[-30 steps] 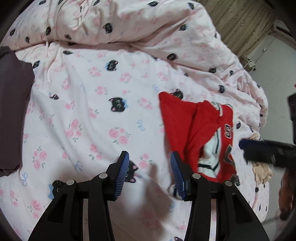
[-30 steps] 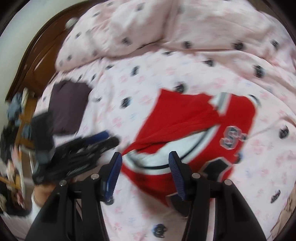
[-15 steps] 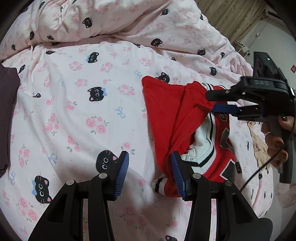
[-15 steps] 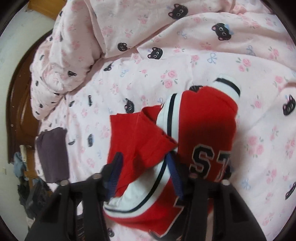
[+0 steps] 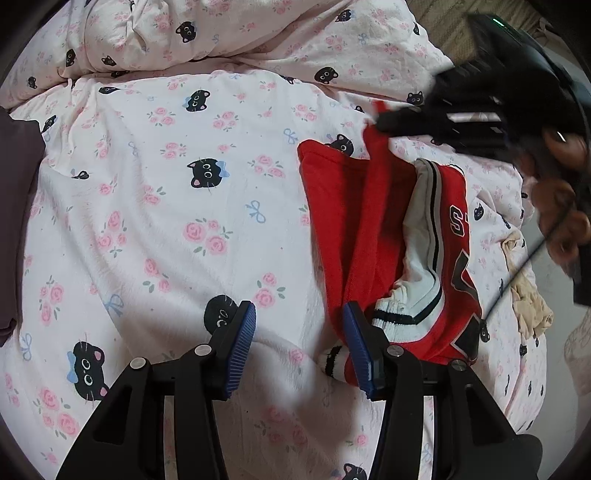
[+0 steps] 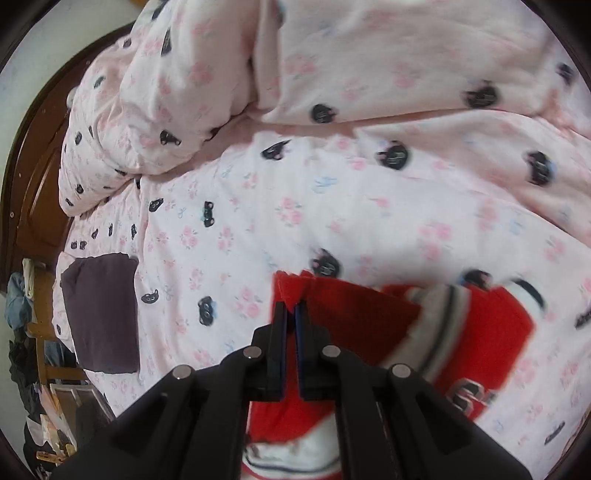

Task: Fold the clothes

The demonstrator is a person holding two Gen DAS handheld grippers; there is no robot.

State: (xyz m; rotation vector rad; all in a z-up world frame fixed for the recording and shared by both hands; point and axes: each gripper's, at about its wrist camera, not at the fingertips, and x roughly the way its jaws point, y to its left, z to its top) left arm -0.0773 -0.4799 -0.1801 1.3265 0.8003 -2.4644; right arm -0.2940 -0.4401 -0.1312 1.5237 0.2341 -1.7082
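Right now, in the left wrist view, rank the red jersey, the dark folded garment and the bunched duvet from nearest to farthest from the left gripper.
From the left gripper:
1. Red jersey, against its right finger.
2. Dark folded garment, at the left edge.
3. Bunched duvet, along the top.

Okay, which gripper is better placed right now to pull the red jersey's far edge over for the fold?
Right, probably. The right gripper is shut on the far edge of the red jersey, pinching the fabric. The left gripper is open near the striped cuff, gripping nothing, so it seems better suited to steadying the near end.
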